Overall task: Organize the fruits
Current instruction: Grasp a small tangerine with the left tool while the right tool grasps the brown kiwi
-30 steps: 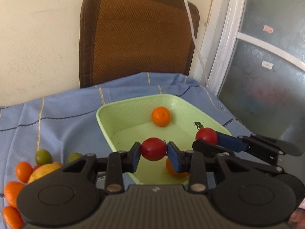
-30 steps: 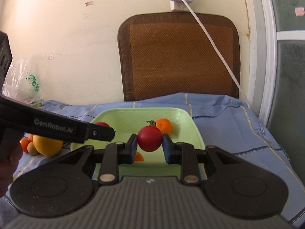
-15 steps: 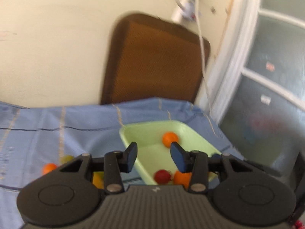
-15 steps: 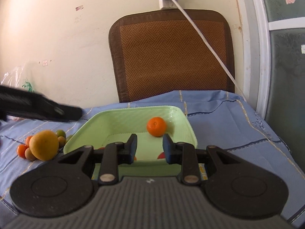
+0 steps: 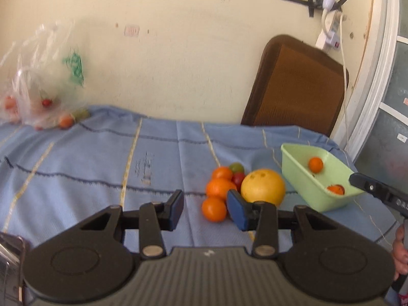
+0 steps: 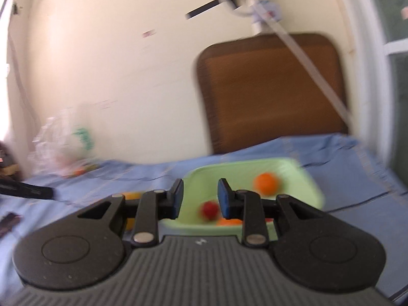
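Note:
My left gripper (image 5: pixel 205 209) is open and empty, low over the blue cloth. Just right of its fingertips lies a heap of fruit: three oranges (image 5: pixel 220 187), a green tomato (image 5: pixel 236 167), a red tomato (image 5: pixel 238 178) and a big yellow fruit (image 5: pixel 262 187). Farther right, the light green tray (image 5: pixel 313 196) holds two oranges (image 5: pixel 315 164). My right gripper (image 6: pixel 200 199) is open and empty in front of the tray (image 6: pixel 242 170). Blurred in that tray are an orange (image 6: pixel 266 183), a red tomato (image 6: pixel 209 209) and another orange (image 6: pixel 228 221).
A clear plastic bag (image 5: pixel 43 76) with small fruits leans on the wall at the back left. A brown chair back (image 5: pixel 298 86) and a white cable (image 5: pixel 343 58) stand behind the tray. The right gripper's finger (image 5: pixel 377 193) and a hand (image 5: pixel 401 250) show at the right edge.
Both grippers let go of their red tomatoes over the tray. The left gripper then swung left to the fruit heap. The right gripper drew back slightly and turned left.

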`<state>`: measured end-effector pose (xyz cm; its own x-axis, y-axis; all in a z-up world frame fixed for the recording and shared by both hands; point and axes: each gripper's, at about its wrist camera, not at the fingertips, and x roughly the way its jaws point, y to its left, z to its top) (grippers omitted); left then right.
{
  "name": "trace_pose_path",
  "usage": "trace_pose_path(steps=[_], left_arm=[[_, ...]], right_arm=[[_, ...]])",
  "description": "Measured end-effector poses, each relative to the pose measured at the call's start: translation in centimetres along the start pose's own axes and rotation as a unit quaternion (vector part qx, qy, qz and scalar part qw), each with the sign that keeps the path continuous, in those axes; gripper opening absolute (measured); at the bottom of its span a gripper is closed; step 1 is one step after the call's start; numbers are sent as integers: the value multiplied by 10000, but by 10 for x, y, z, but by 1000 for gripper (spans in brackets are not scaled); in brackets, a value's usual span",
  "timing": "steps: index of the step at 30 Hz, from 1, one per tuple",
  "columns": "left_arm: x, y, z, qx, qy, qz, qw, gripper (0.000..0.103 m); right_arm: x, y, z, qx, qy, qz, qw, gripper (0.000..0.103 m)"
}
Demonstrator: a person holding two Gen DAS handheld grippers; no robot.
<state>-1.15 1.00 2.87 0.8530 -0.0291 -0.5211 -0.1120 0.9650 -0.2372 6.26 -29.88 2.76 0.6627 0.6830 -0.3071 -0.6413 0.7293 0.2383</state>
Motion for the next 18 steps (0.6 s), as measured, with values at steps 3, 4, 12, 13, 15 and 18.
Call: trace_pose_path(steps=[3, 4, 12, 13, 15, 18], left_arm=[[18, 13, -4, -307, 288, -472, 9980, 38], [24, 15, -4, -389, 359, -621, 9967, 39], [50, 25, -9, -691, 474, -978, 9917, 40], [52, 27, -11, -726, 482, -1016, 9910, 39], [56, 30, -13, -790, 511, -1051, 9900, 33], [60, 38, -17, -951, 522, -1150, 9874, 28]], right_arm=[[26, 37, -7, -352, 662, 556, 9956, 32], [37, 48, -10, -467, 844, 638, 9933, 32], [100, 83, -22, -485, 1531, 623, 9850, 32], [103, 83, -22, -446, 1570, 594, 9848, 32], [106, 83, -25, -348, 1650, 524, 9843, 32], [111, 86, -27, -296, 1609, 381, 9858, 33]])
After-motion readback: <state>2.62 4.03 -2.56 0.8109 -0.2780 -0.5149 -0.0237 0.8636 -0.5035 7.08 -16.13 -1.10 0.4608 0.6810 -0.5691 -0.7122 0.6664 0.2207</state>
